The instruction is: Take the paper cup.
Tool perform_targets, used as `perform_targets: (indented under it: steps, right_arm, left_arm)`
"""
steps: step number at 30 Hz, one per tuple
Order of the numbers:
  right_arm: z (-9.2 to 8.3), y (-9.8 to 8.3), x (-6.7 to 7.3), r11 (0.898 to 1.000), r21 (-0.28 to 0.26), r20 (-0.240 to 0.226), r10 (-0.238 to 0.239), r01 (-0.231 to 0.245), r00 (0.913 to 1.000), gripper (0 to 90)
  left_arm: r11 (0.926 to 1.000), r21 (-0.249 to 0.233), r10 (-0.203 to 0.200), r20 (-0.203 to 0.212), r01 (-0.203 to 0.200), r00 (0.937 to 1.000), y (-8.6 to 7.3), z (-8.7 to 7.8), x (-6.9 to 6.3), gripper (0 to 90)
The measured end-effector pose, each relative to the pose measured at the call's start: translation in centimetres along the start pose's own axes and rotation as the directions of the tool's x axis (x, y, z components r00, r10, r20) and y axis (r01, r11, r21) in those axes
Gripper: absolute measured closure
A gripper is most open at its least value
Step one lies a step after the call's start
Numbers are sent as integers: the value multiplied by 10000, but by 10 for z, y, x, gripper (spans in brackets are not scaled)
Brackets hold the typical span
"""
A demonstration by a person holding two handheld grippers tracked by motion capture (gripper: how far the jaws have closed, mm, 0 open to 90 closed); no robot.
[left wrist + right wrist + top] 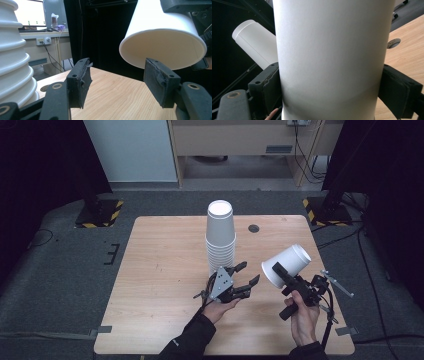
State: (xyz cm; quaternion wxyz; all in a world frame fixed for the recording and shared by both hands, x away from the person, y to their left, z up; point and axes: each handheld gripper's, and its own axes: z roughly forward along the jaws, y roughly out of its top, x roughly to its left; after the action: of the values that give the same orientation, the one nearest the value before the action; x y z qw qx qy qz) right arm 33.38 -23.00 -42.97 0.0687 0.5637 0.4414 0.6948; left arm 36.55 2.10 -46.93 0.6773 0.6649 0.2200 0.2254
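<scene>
A tall stack of upturned white paper cups (pixel 220 235) stands at the middle of the wooden table (pixel 160 270). My left gripper (pixel 248 274) is open and empty, low over the table just right of the stack's base. In the left gripper view the stack (pixel 12 62) rises at the left beside the open gripper (pixel 120 86). My right gripper (pixel 278 271) is shut on a single white cup (pixel 287 264), held tilted above the table's right side with its mouth towards the left gripper. In the right gripper view both jaws press the cup's wall (pixel 332 60), and the stack (pixel 255 43) shows behind it.
A round cable hole (pixel 253 228) sits in the table behind the stack. Two stand bases with yellow-black stripes (pixel 100 212) (pixel 327 212) rest on the floor past the far corners. Cables (pixel 350 237) trail on the floor at the right.
</scene>
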Motion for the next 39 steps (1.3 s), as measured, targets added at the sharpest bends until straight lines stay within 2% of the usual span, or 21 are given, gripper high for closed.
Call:
perform_targets:
  steps: [5,11,13,15,21,28,39]
  right_arm:
    - [0,0,-2,9999,52,20,119,-119,9999,140]
    - [-1,0,-4,9998,107,44,179,-180,9998,140]
    - [-1,0,-4,9998,119,56,163,-164,9999,140]
    - [0,-1,-3,9997,151,28,182,-183,9998,140]
    - [0,-1,-2,9996,193,-23,219,-219,9998,141]
    - [1,-1,-2,9994,258,-95,226,-224,9997,140]
    - [1,-3,-3,9961,268,-171,850,-845,9962,141]
  left_arm:
    - [9998,211,-6,53,5,10000,1,3,0,379]
    - [9970,773,-6,383,-23,9993,3,8,1,379]
    - [9968,793,21,421,-54,9991,7,10,1,382]
    - [9970,768,-7,439,-27,9990,8,11,1,386]
    - [9976,638,235,563,-270,9981,18,20,-1,397]
    - [9981,475,368,661,-400,9971,21,30,-5,408]
    - [9986,341,372,596,-393,9975,18,35,-4,428]
